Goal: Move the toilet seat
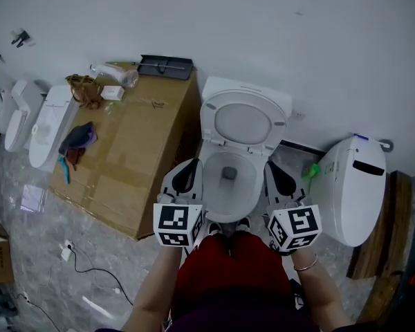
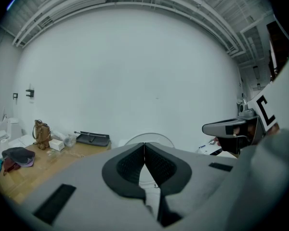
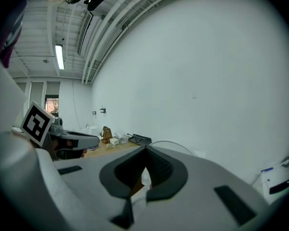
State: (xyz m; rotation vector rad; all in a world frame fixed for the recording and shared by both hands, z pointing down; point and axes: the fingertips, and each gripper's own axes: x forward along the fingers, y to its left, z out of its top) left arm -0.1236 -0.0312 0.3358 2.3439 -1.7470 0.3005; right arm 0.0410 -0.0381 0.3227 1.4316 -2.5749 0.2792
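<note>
Two tools (image 1: 191,164) (image 1: 274,166), one open toilet (image 1: 213,185), one cardboard box (image 1: 135,164).

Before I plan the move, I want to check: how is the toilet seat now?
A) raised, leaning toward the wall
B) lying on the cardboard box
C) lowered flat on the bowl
A: the toilet seat stands up toward the wall, and the open bowl shows below it.

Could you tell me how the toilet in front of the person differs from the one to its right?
The middle toilet has its seat raised, so its bowl shows; the right toilet is closed on top. The middle toilet sits between the left gripper and the right gripper; the right toilet stands beyond the right gripper. Both are white and stand by the wall.
</note>
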